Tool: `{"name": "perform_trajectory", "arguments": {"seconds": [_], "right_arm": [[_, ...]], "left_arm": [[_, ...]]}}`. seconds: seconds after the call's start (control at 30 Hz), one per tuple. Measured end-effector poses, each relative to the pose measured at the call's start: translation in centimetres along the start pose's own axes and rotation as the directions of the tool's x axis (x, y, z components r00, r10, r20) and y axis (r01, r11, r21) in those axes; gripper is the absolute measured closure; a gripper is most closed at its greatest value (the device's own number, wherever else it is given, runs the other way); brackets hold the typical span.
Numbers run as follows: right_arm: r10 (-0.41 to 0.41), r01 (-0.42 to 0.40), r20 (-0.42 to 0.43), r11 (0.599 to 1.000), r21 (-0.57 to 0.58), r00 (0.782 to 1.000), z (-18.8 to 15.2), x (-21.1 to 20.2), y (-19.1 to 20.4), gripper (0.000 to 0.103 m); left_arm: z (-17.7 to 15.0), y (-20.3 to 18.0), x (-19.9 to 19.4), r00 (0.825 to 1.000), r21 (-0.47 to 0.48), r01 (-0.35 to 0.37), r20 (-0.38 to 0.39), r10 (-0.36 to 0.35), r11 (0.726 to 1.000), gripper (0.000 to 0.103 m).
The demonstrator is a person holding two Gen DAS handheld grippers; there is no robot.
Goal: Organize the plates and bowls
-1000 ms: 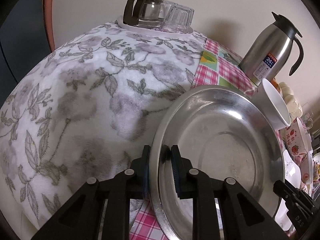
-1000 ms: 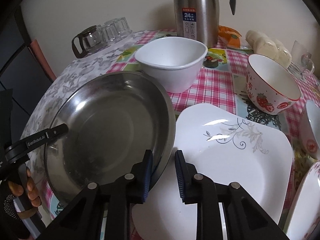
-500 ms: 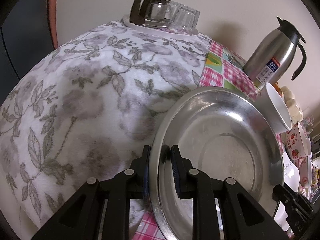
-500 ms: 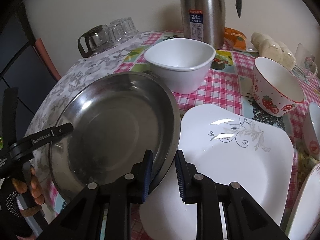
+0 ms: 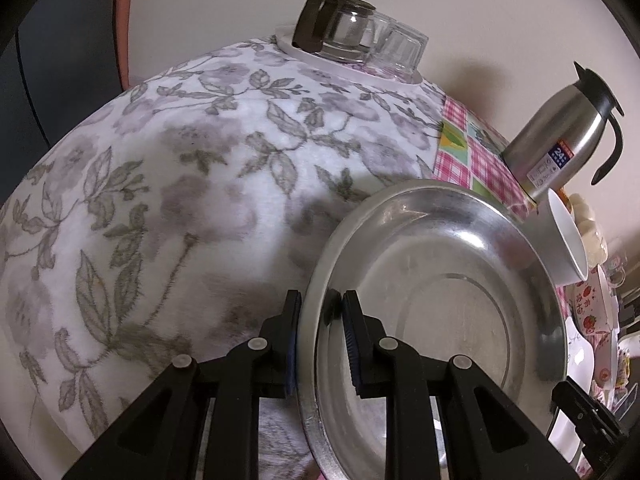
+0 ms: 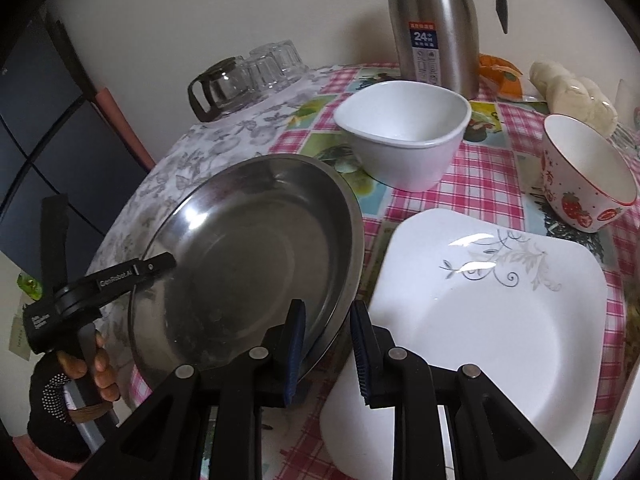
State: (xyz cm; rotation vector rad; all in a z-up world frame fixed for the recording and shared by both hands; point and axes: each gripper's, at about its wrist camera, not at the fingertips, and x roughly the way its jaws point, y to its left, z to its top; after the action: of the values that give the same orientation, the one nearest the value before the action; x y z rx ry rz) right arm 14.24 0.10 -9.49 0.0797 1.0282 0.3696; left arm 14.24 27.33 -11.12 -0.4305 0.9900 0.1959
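Steel plate (image 5: 440,288) rim clamped between left gripper (image 5: 318,340) jaws, above floral cloth (image 5: 180,200).

Left gripper (image 5: 318,332) is angling steeply downward, jaws nearly closed and clamping a thin rim between the pads. In the right wrist view it is entering from 8 o'clock, a gloved hand (image 6: 76,380) wrapping its handle. Right gripper (image 6: 328,344) is also pitching downward, jaws narrowly parted, straddling a rim at 6 o'clock.

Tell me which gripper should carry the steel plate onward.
Probably both, led by the left gripper, which is clamped on the steel plate rim. The right gripper straddles the opposite rim.
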Motion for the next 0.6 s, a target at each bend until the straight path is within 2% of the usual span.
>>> {"name": "perform_trajectory", "arguments": {"seconds": [0.2,0.33,0.5,0.6], "right_arm": [[0.029,-0.029,-0.025,1.000,0.007,0.999,-0.2,1.4,0.2,0.078],[-0.021,0.020,-0.027,0.999,-0.040,0.999,-0.3,1.9,1.2,0.078],[-0.041,0.040,-0.011,0.997,-0.068,0.999,-0.3,1.5,1.4,0.078],[-0.031,0.032,0.009,0.997,-0.075,0.999,-0.1,0.6,1.6,0.078]], "left_arm": [[0.4,0.4,0.2,1.000,0.003,-0.002,0.003,0.002,1.000,0.081],[0.5,0.2,0.1,1.000,0.019,-0.013,0.004,0.013,1.000,0.081],[0.1,-0.4,-1.3,0.998,0.069,-0.053,0.046,0.050,0.996,0.082],[0.4,-0.3,-2.2,0.998,0.062,-0.046,0.055,0.043,0.997,0.082]]}}
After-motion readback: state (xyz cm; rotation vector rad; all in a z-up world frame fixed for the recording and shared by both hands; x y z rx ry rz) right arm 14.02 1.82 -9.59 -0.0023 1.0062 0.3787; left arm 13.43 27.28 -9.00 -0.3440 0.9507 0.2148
